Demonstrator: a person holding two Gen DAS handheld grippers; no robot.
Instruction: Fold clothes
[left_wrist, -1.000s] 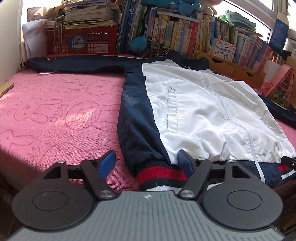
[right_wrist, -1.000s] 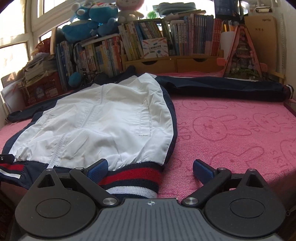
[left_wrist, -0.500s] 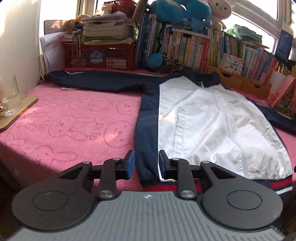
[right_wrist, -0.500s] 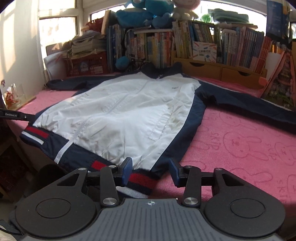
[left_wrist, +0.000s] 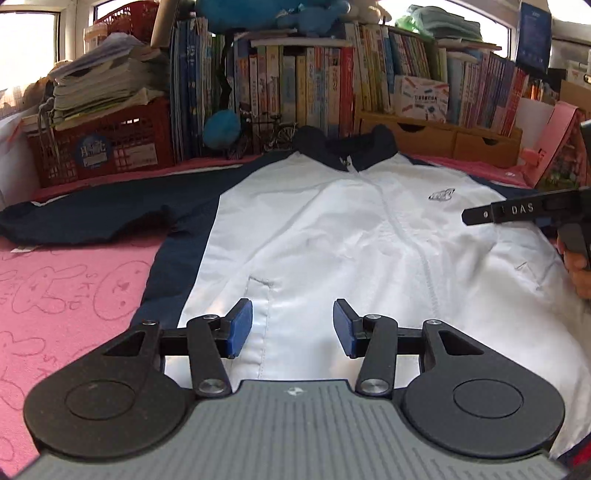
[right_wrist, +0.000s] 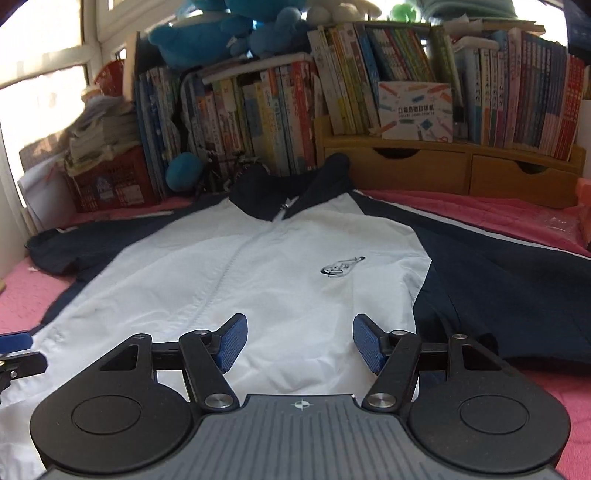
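A white and navy zip jacket (left_wrist: 332, 236) lies flat, front up, on a pink bunny-print cloth (left_wrist: 55, 295), sleeves spread to both sides. It also shows in the right wrist view (right_wrist: 258, 288), collar toward the bookshelf. My left gripper (left_wrist: 292, 326) is open and empty over the jacket's lower left front, near the pocket. My right gripper (right_wrist: 298, 343) is open and empty over the right chest, below the small logo (right_wrist: 341, 266). The right gripper's side (left_wrist: 517, 212) shows at the right edge of the left wrist view.
A row of books (left_wrist: 314, 81) with wooden drawers (right_wrist: 461, 173) stands behind the collar. A red crate (left_wrist: 107, 144) with stacked papers is at the back left. A pink house-shaped model (left_wrist: 561, 147) stands at the right. Blue plush toys (right_wrist: 207, 29) sit on top.
Both grippers were near the hem and nearly closed half a second ago; now they have opened and moved forward over the jacket's body, closer to the collar.
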